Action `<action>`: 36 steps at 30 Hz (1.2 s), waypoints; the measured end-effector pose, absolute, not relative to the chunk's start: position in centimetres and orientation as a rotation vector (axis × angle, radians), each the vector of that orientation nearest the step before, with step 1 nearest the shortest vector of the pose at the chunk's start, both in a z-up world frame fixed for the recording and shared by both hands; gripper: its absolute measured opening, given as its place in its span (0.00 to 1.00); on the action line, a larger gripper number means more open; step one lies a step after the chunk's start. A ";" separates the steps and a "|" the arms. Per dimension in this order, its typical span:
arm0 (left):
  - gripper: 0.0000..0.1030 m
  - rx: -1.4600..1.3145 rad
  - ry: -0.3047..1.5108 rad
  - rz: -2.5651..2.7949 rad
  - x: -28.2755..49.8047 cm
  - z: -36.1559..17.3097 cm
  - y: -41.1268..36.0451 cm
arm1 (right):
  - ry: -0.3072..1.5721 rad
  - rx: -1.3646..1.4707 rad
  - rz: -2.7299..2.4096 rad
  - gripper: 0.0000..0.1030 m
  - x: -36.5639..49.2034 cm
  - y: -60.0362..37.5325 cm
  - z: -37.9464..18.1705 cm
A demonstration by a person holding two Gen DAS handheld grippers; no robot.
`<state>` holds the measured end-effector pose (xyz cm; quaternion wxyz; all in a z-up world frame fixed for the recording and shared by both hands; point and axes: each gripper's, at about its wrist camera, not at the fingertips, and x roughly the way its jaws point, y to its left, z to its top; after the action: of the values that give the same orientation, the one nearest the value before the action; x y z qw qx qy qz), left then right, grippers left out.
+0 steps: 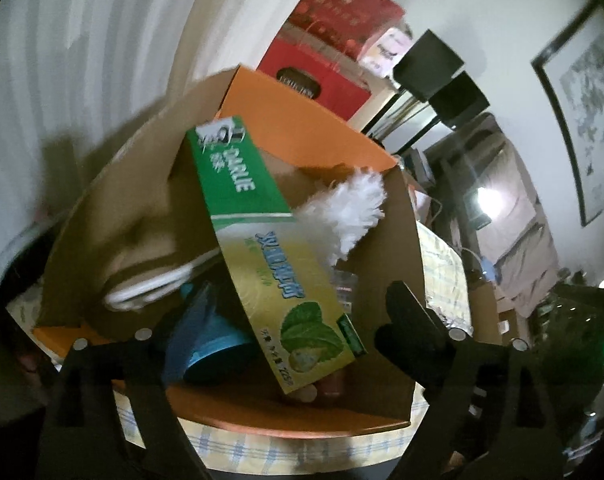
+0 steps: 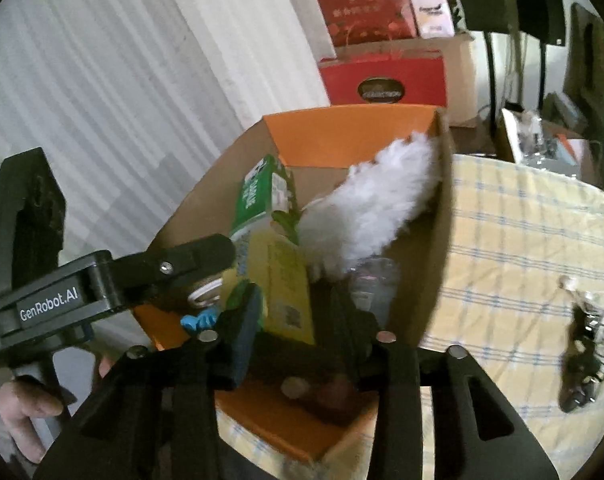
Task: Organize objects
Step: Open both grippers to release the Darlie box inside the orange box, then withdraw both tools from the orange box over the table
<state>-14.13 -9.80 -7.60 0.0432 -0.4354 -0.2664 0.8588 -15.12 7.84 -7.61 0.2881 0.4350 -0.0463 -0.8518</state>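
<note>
Black fingers of the left gripper (image 1: 269, 344) frame the bottom of the left wrist view, standing wide apart with nothing pressed between the pads; only one fingertip (image 1: 406, 320) shows clearly, over the right wall of the cardboard box (image 1: 382, 240). That box, brown inside with orange flaps, sits on a yellow checked tablecloth (image 1: 442, 264). Inside it a green and yellow toothpaste carton (image 1: 277, 264) leans diagonally, a white feather duster (image 1: 350, 208) pokes up beside it, a blue object (image 1: 205, 332) lies low at the left, and a white cord-like thing (image 1: 149, 284) rests against the left wall. Red gift boxes (image 1: 326, 40) stand behind.

From the right wrist, the right gripper (image 2: 293, 316) reaches into the same cardboard box (image 2: 430, 280), its jaws partly open on either side of the toothpaste carton (image 2: 285, 280); whether the pads press on it I cannot tell. The feather duster (image 2: 374, 208) stands to the right of the carton, and the blue object (image 2: 199, 320) lies at the left. The left gripper's body (image 2: 101, 284) crosses the left side, a hand (image 2: 25, 412) under it. A dark small item (image 2: 582, 356) lies apart on the tablecloth (image 2: 522, 240).
</note>
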 end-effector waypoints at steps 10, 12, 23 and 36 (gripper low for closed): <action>0.97 -1.282 -0.651 2.685 -13.4 -5.1 -7.6 | -0.051 1.149 -2.407 0.86 -13.3 10.8 -5.3; 0.98 -1.274 -0.623 2.695 -13.0 -4.8 -7.2 | -0.043 1.151 -2.429 0.87 -13.0 11.6 -5.0; 0.99 -1.228 -0.463 2.698 -10.9 -3.5 -3.8 | -0.015 1.144 -2.589 1.00 -10.2 16.6 -4.2; 1.00 -1.170 -0.262 2.675 -9.0 -2.9 2.2 | -0.068 1.163 -2.715 1.00 -8.3 23.0 -3.6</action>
<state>-8.98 2.16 -2.87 0.1051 -0.3968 -0.0890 0.9075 -8.29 23.00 -3.55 0.0934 0.3920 -0.0229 -0.9149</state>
